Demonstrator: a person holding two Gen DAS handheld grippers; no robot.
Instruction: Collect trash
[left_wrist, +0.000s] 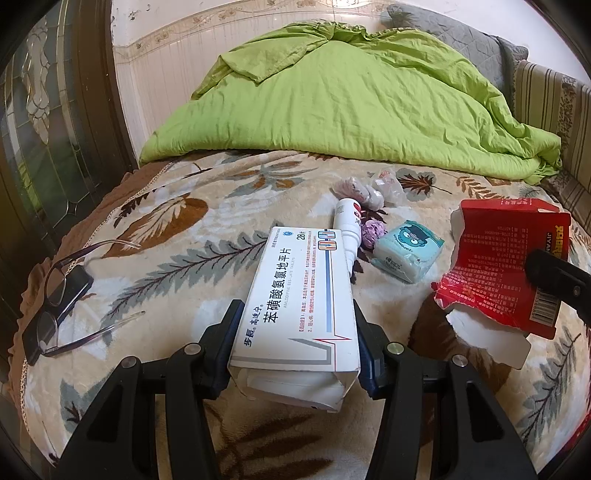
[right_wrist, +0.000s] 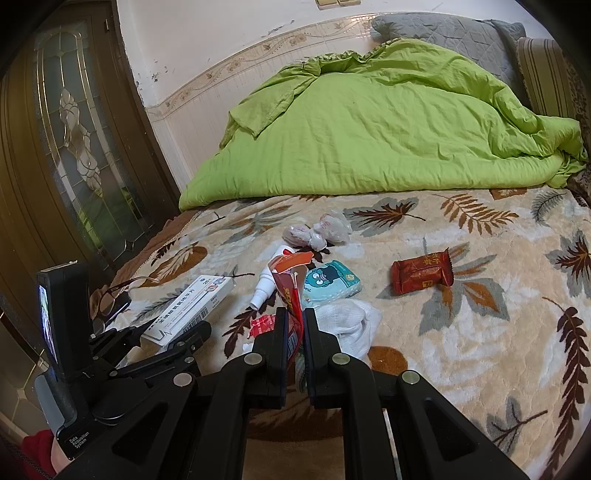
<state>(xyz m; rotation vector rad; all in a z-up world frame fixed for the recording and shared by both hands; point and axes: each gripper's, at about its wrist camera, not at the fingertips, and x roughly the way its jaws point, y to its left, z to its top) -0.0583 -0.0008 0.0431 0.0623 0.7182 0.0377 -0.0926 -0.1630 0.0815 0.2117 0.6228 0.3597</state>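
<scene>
Trash pickup on a leaf-patterned blanket (left_wrist: 177, 266), mid-collection. Left gripper (left_wrist: 295, 339) clamped on a white tablet box (left_wrist: 299, 306), at 6 o'clock in the left wrist view, its torn near end gaping toward the camera. Right gripper (right_wrist: 295, 325) pinched tight on a torn red carton (right_wrist: 291, 291), held edge-on at centre of the right wrist view; same carton seen broadside at 3 o'clock from the left. Both pieces apparently lifted clear of the bedding, though contact beneath is hard to judge. Still lying loose: white spray bottle (left_wrist: 347, 225), blue tissue pack (left_wrist: 408, 249), knotted plastic bags (right_wrist: 319, 230) at 12 o'clock, red snack wrapper (right_wrist: 421, 275) at 2 o'clock, white sock (right_wrist: 351, 321). Glasses (left_wrist: 59, 291) at 9 o'clock, likely not trash. No bin in sight. Next, probably: carrying both held items to a container somewhere out of frame, releasing, then returning for the remainder.
</scene>
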